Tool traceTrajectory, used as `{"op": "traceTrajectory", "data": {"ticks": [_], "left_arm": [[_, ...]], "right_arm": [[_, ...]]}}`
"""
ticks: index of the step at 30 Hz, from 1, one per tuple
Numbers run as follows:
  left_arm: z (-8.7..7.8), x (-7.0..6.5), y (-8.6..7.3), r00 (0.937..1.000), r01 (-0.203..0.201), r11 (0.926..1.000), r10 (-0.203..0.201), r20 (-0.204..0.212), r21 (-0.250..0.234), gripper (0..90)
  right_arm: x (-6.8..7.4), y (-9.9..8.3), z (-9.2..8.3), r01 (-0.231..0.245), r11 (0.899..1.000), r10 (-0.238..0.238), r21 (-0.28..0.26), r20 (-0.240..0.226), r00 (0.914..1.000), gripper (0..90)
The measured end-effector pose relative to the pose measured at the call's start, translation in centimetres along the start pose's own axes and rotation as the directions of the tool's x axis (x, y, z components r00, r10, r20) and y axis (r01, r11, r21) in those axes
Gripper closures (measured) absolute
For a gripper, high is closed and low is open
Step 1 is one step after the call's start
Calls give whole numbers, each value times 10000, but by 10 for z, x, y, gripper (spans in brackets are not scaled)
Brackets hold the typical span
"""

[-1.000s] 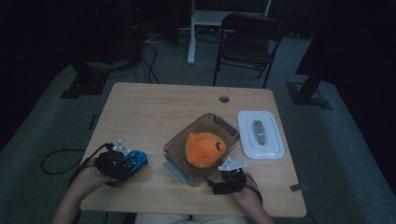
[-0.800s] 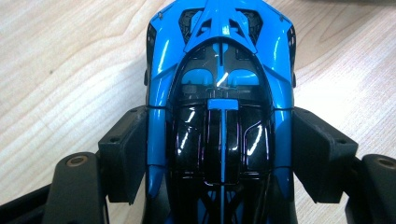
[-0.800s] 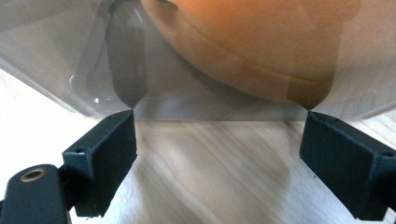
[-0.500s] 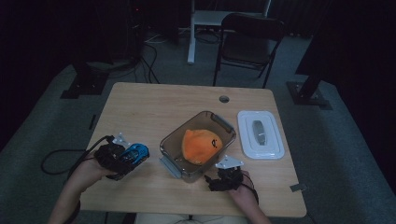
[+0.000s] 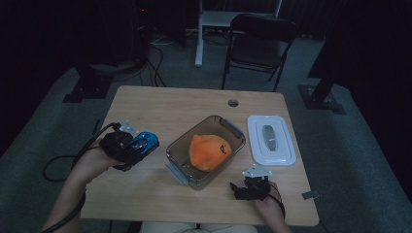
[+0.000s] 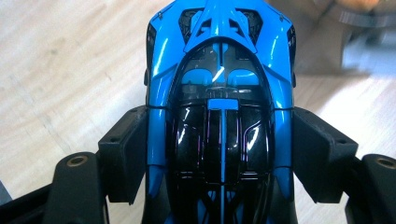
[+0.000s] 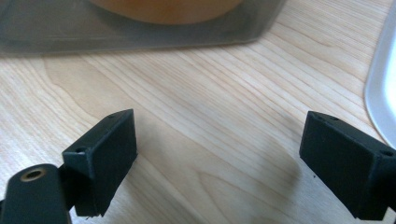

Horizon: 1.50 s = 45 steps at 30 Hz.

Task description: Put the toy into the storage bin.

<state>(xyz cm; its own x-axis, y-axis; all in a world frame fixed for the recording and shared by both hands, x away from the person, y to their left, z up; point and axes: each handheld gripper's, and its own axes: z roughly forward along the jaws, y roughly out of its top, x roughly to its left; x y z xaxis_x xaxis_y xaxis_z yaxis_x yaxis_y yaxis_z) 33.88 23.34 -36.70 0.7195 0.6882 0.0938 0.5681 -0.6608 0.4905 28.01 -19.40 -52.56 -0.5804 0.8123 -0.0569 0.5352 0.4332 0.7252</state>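
Item one — blue toy car [image 6: 219,116]: glossy blue body with a black canopy, sitting lengthwise between the jaws of the left gripper [image 5: 138,145], whose two black pads are pressing against its flanks on either side. In the high view the car [image 5: 145,142] is showing at the left side of the wooden table [image 5: 194,104], its nose pointing toward the container, with bare wood lying between the two.

Item two — clear container [image 5: 228,127]: a smoky, transparent rectangular tub with grey clip handles at its two short ends, standing near the middle of the table at a slant. An orange plush toy [image 5: 209,151] is lying inside it. In the right gripper view the tub's near wall [image 7: 46,28] is crossing the top of the frame, the orange shape glowing through it.

Item three: white lid [image 5: 271,140], lying flat to the right of the container, apart from it, with a grey handle at its centre.

Item four: right gripper [image 5: 245,188], resting low near the table's front edge, just in front of the container's near corner. Its jaws are standing wide apart with only bare wood between them; the lid's pale rim [image 7: 380,93] is showing at the right edge.
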Motion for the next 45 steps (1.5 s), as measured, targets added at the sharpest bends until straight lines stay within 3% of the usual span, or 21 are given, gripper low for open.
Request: {"op": "traceTrajectory", "data": {"ticks": [10, 16, 21, 24, 38, 43, 45], "left_arm": [[-11, -4, 38, 9995, -305, 9993, 303, -70, -231, 288], [-12, -16, 62, 9971, -711, 9965, 722, 236, -443, 288], [-2, -27, 83, 9930, -1047, 9936, 1068, 510, -420, 288], [5, -38, 98, 9866, -1415, 9888, 1447, 749, -469, 287], [29, -67, 138, 9737, -1608, 9837, 1714, 1499, -799, 287], [48, -75, 149, 9666, -1789, 9826, 1849, 1775, -495, 287], [54, -76, 149, 9695, -1808, 9831, 1831, 1627, -294, 287]], "right_arm": [[-2, -1, 0, -68, 10000, 68, -18, -16, 10000, 106], [-4, -1, 1, -248, 9997, 248, 4, -206, 9995, 106], [-6, -1, 1, -361, 9993, 363, 50, -320, 9988, 107], [-6, -1, 2, -394, 9992, 396, 67, -375, 9985, 107], [-6, -1, 1, -396, 9992, 399, 76, -415, 9983, 107], [-6, -2, 1, -384, 9992, 387, 73, -428, 9983, 106], [-6, -2, 1, -381, 9992, 383, 73, -428, 9983, 107]]}}
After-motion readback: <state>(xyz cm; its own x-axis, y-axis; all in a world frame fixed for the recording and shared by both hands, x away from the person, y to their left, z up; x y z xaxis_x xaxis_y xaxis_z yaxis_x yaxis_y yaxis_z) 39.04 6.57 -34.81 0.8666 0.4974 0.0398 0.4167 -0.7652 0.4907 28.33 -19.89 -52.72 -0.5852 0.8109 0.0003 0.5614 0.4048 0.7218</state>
